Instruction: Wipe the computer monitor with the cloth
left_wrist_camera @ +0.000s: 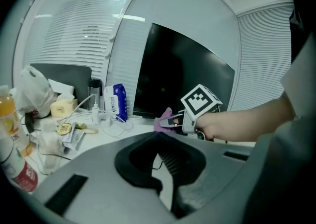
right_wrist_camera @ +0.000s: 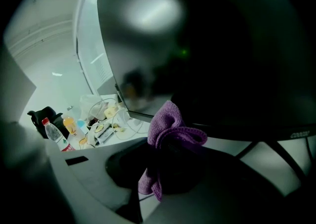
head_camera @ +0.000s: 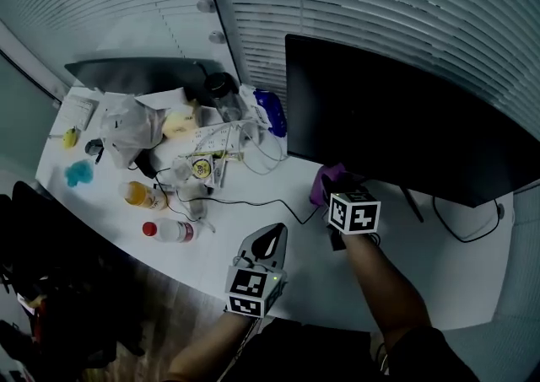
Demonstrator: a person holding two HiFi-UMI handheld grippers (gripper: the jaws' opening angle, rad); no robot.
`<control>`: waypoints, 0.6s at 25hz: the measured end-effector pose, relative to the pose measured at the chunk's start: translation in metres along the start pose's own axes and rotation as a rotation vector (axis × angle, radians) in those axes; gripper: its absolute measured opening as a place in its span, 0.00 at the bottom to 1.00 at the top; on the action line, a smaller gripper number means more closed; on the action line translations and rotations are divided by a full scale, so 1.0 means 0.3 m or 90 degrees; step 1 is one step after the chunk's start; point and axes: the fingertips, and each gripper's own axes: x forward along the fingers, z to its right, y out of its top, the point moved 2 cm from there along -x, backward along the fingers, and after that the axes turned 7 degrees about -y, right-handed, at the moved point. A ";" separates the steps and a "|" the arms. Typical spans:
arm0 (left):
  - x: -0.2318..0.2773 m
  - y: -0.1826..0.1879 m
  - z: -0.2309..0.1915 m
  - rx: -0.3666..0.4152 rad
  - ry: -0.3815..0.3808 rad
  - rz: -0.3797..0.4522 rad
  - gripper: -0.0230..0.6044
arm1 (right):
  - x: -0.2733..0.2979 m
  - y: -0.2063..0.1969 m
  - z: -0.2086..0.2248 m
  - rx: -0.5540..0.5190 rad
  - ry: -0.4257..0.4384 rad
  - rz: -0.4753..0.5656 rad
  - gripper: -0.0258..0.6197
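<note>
Head view: the right gripper (head_camera: 336, 188) is clamped on the purple cloth (head_camera: 326, 180), which sits bunched at its tip just below the lower left corner of the dark monitor (head_camera: 396, 119). In the right gripper view the cloth (right_wrist_camera: 168, 129) folds over the jaws, right in front of the monitor's (right_wrist_camera: 222, 45) bottom edge; whether it touches the screen cannot be told. The left gripper (head_camera: 268, 241) hangs over the near edge of the white surface (head_camera: 422, 262), behind and to the left of the right one, its jaws drawn nearly together with nothing between them.

Well to the left of both grippers stand the containers: a bottle of orange drink (head_camera: 142, 195) and a red-capped bottle (head_camera: 169, 230) lying on its side, its contents clear. Farther off are a knotted plastic bag (head_camera: 126, 123), contents not readable, a dark-lidded jar (head_camera: 221, 89) and a blue pack of wipes (head_camera: 272, 112) beside the monitor's left edge.

Between the grippers and the clutter the surface is bare except for a thin black cable (head_camera: 245, 201). To the right of the right gripper, the monitor's stand legs (head_camera: 413, 203) reach forward under the screen.
</note>
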 end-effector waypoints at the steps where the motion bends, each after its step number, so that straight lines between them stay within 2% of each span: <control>1: -0.013 -0.001 -0.016 -0.001 0.002 0.000 0.05 | 0.013 0.007 -0.027 -0.002 0.002 0.000 0.15; 9: -0.107 -0.006 -0.127 -0.009 0.018 0.012 0.05 | 0.104 0.049 -0.220 -0.020 0.028 0.007 0.15; 15: -0.137 -0.004 -0.187 -0.018 0.028 0.017 0.05 | 0.155 0.069 -0.304 -0.034 0.041 0.003 0.15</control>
